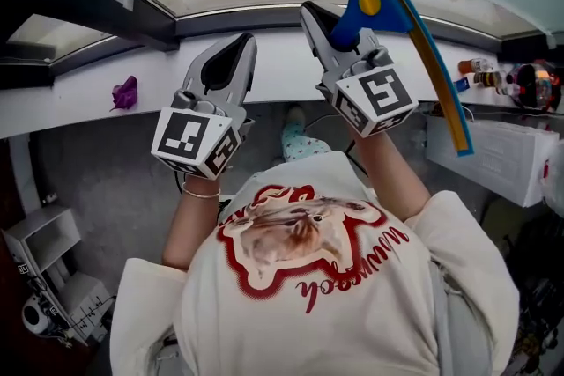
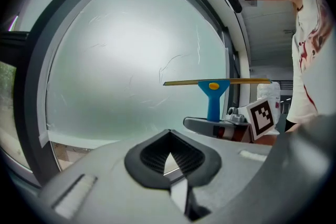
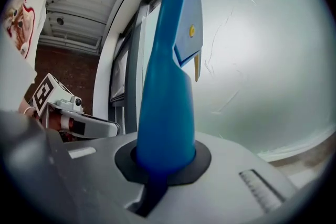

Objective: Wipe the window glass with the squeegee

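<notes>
Currently one squeegee [image 3: 167, 97] is standing up out of the right gripper [image 3: 164, 164], whose two fingers are clamping tight around the base of its blue handle. Its single long blade, yellow along the edge, is stretching level across the frosted window glass [image 2: 121, 55], toward the pane's right side as the left gripper view is showing it. Whether the blade edge is actually touching the glass is not something I am able to tell.

One more gripper, the left gripper [image 2: 168, 162], is hovering just beside the right one, on its left, and both are pointing up at the pane. Its two fingers are resting pressed together with nothing between them, leaving only a small diamond-shaped opening between the dark pads. Each gripper is carrying one cube with square markers, two cubes in all.

Below the glass a white window sill [image 1: 79, 106] is running across the head view. One small purple object [image 1: 125, 92] is lying on it, well apart from the left gripper and off to its left. At the far right a few bottles [image 1: 480, 70] are standing close together, too small to count surely, with one white box [image 1: 493, 158] below them.

Nearest the camera, the person is wearing a pale top with a red print [image 1: 300, 246] and one thin bracelet [image 1: 201, 192] on the left wrist
</notes>
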